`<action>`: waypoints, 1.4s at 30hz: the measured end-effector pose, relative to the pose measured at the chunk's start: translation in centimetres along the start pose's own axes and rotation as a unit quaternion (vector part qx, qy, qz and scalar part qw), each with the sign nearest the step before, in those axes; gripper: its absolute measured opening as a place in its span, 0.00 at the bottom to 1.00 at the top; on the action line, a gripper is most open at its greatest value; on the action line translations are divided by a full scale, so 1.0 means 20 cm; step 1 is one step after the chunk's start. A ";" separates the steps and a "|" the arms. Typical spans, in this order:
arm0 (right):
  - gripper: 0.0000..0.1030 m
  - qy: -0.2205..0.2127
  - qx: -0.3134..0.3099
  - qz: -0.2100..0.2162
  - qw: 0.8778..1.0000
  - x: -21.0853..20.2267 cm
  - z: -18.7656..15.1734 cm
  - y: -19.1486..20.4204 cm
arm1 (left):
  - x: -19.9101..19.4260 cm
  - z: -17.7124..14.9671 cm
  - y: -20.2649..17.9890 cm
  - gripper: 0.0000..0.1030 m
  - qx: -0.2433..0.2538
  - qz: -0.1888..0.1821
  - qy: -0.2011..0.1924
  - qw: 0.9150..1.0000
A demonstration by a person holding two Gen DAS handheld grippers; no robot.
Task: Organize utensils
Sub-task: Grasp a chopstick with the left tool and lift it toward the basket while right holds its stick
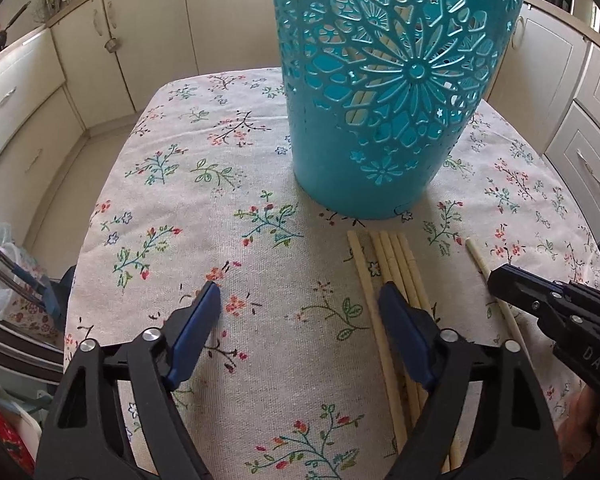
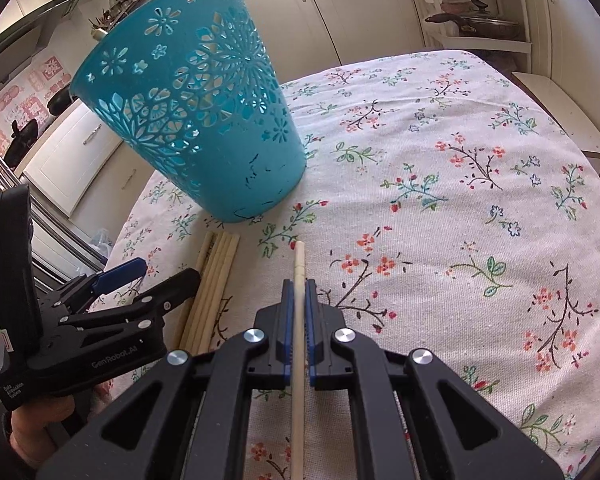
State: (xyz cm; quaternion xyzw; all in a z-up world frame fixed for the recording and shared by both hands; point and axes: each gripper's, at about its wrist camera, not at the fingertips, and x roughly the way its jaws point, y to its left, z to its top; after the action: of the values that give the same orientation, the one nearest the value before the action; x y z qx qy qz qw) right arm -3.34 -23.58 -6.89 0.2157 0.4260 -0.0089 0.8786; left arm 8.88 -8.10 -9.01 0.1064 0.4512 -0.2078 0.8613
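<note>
A teal cut-out plastic holder (image 1: 384, 92) stands on the floral tablecloth (image 1: 228, 184), with pale chopsticks showing through its holes. It also shows in the right wrist view (image 2: 196, 104). Several loose wooden chopsticks (image 1: 396, 268) lie side by side in front of it; they also show in the right wrist view (image 2: 216, 276). My left gripper (image 1: 300, 296) is open, its right finger above the bundle. My right gripper (image 2: 299, 288) is shut on a single chopstick (image 2: 299, 264) lying apart to the right; the same chopstick shows in the left wrist view (image 1: 480, 260).
The tablecloth (image 2: 460, 200) covers a small table. Cream kitchen cabinets (image 1: 112, 36) stand around it. A shelf with pans (image 2: 476, 24) is at the far right. A plastic bag (image 1: 0, 276) lies off the table's left edge.
</note>
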 end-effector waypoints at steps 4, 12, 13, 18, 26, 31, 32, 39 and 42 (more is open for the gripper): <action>0.06 0.002 -0.010 -0.007 1.000 0.00 0.00 0.02 | 0.00 0.03 -0.02 0.49 0.013 -0.019 -0.005 1.000; 0.06 0.006 -0.049 -0.028 0.998 0.00 -0.01 0.07 | 0.01 0.06 -0.03 0.14 0.027 -0.062 0.001 0.998; 0.06 0.007 -0.054 -0.031 0.998 0.01 -0.01 0.08 | 0.01 0.06 -0.02 0.10 0.026 -0.069 0.003 0.997; 0.06 0.014 -0.059 -0.034 0.998 0.02 0.00 0.08 | 0.02 0.06 -0.02 0.08 0.032 -0.078 0.011 0.996; 0.06 0.012 -0.071 -0.029 0.997 0.03 0.01 0.08 | 0.02 0.07 -0.04 0.06 0.041 -0.073 0.016 0.996; 0.06 0.008 -0.048 -0.004 0.999 0.03 0.01 0.04 | -0.03 0.05 -0.01 0.04 0.030 -0.092 0.017 0.995; 0.06 0.008 -0.045 0.000 0.999 0.02 0.01 0.03 | -0.05 0.05 -0.01 0.04 0.028 -0.097 0.015 0.995; 0.06 0.009 -0.029 0.018 0.999 0.01 0.01 0.00 | -0.27 0.04 0.03 0.04 0.020 -0.143 -0.009 0.989; 0.06 0.009 -0.029 0.018 0.999 0.01 0.01 0.00 | -0.37 0.05 0.05 0.04 0.013 -0.163 -0.023 0.986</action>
State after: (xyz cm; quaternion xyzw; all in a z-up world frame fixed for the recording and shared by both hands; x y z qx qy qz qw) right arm -3.10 -23.71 -6.93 0.1983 0.4296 0.0211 0.8807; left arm 6.41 -5.62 -2.29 0.0376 0.4396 -0.3540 0.8246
